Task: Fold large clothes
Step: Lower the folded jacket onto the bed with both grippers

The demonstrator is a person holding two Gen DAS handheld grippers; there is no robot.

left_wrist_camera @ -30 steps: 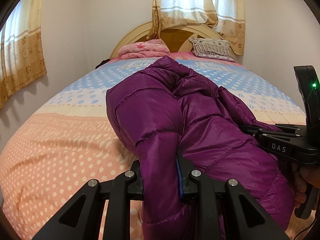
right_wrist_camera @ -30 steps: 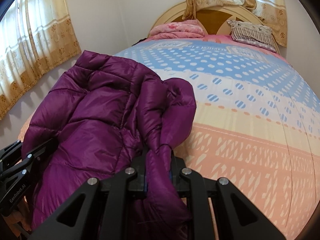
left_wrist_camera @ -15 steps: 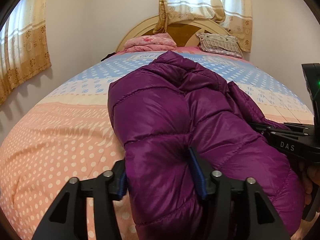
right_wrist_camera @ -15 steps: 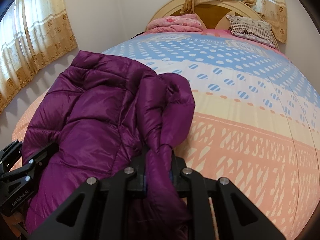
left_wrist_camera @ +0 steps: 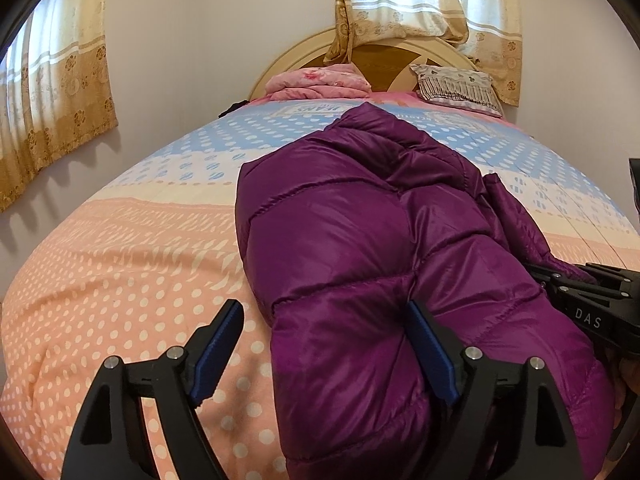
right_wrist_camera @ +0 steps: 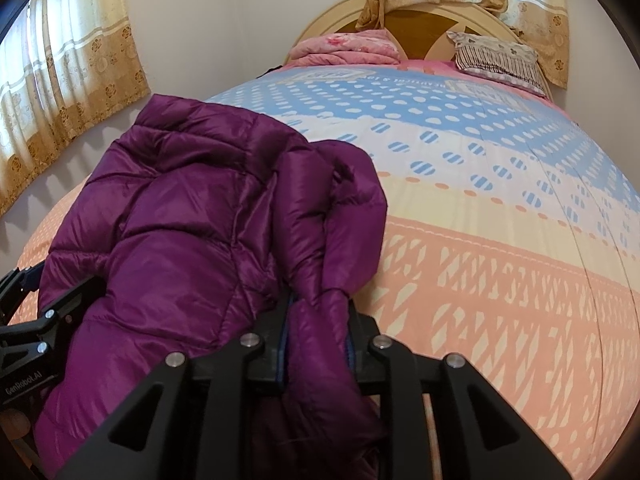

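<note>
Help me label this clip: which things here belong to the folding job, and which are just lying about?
Job: puffy purple quilted jacket; left gripper, jaws opening around it; right gripper, jaws opening, fabric between them.
Lying about: folded pink blanket; fringed grey pillow; beige patterned curtains.

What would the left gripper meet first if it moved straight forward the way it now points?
Most likely the puffy purple quilted jacket. The left gripper is opening, and the jacket's near end already bulges between its fingers, against the right one. The left finger stands over the dotted peach and blue bedspread.
</note>
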